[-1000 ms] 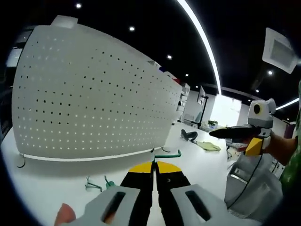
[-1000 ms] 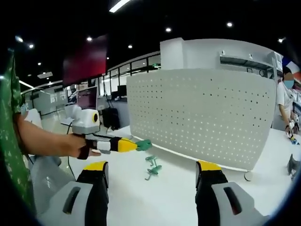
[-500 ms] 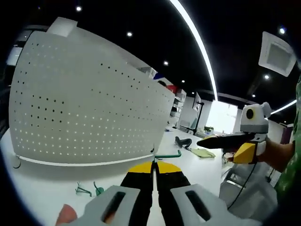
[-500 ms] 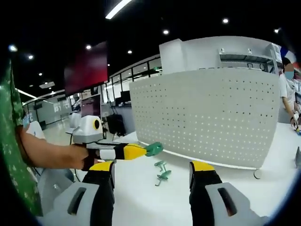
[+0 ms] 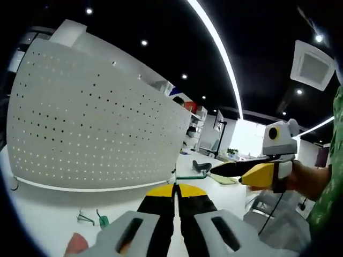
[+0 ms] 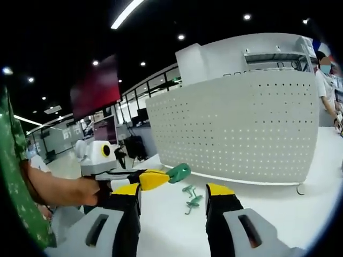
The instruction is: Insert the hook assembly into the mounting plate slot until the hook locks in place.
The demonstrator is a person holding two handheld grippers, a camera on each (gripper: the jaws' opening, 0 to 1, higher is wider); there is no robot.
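Note:
The white perforated mounting plate (image 5: pixel 96 123) stands upright on the table and curves across the left gripper view; it is also the mounting plate (image 6: pixel 241 134) in the right gripper view. My left gripper (image 5: pixel 174 186) is shut on a green hook (image 5: pixel 194 175) that sticks out to the right past its yellow tips. The same left gripper (image 6: pixel 163 178) enters the right gripper view from the left, with the green hook (image 6: pixel 179 172) at its tip, short of the plate. My right gripper (image 6: pixel 172 191) is open with nothing between its jaws; in the left gripper view the right gripper (image 5: pixel 222 169) lies near the hook's end.
Two loose green hooks (image 5: pixel 94 219) lie on the white table (image 5: pixel 48 214) in front of the plate's foot, also seen as loose hooks (image 6: pixel 191 199). A person (image 6: pixel 324 80) stands behind the plate at the right. A green sleeve (image 6: pixel 13 176) is at the left.
The left gripper with the hook has moved nearer to the right gripper's jaws. The right gripper's jaws stand closer together than before. Both views have tilted upward.

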